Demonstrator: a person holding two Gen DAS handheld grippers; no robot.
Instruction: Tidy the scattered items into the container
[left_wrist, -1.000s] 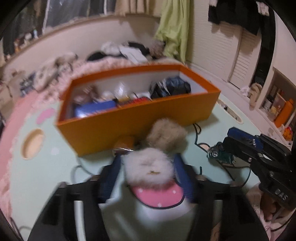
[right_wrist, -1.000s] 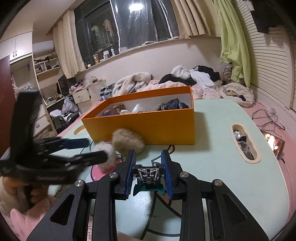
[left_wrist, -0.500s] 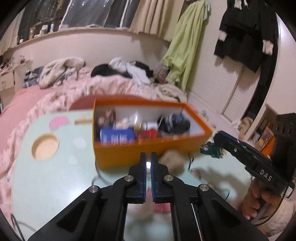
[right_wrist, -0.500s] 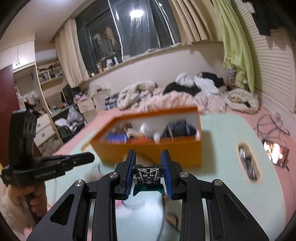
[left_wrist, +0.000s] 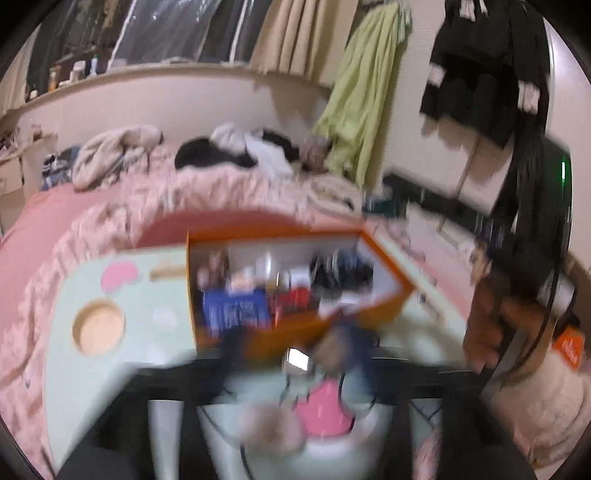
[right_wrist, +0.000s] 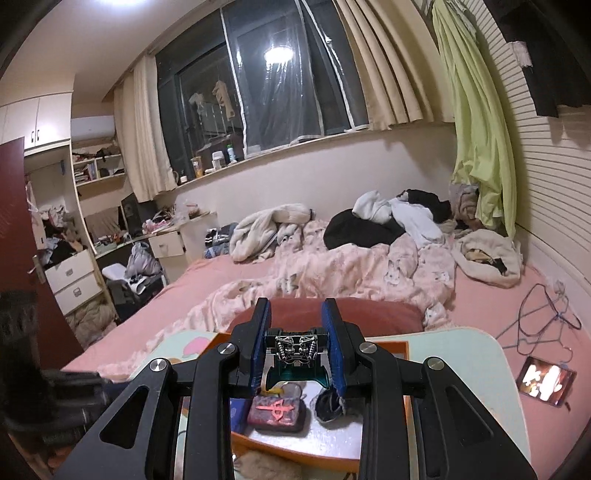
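My right gripper (right_wrist: 296, 343) is shut on a small teal toy car (right_wrist: 295, 354) and holds it above the open orange box (right_wrist: 295, 448), whose floor and several items show below. The left wrist view is badly blurred. It shows the orange box (left_wrist: 295, 332) on the pale green table (left_wrist: 155, 325), with several items inside. My left gripper (left_wrist: 295, 365) is a dark smear at the bottom; its jaws look apart around a shiny small object (left_wrist: 298, 359) and a fuzzy pom-pom (left_wrist: 269, 424), but blur hides the grip.
The table stands on a pink bed with a crumpled blanket (right_wrist: 351, 269) and piled clothes (right_wrist: 388, 218). A round cup hole (left_wrist: 98, 326) lies left of the box. A phone (right_wrist: 546, 380) and cable lie on the bed at right. The right hand and tool (left_wrist: 517, 295) are beside the box.
My right gripper has carried the toy car up and forward over the box. My left gripper, shut and empty half a second ago, has swung down towards the items by the box front.
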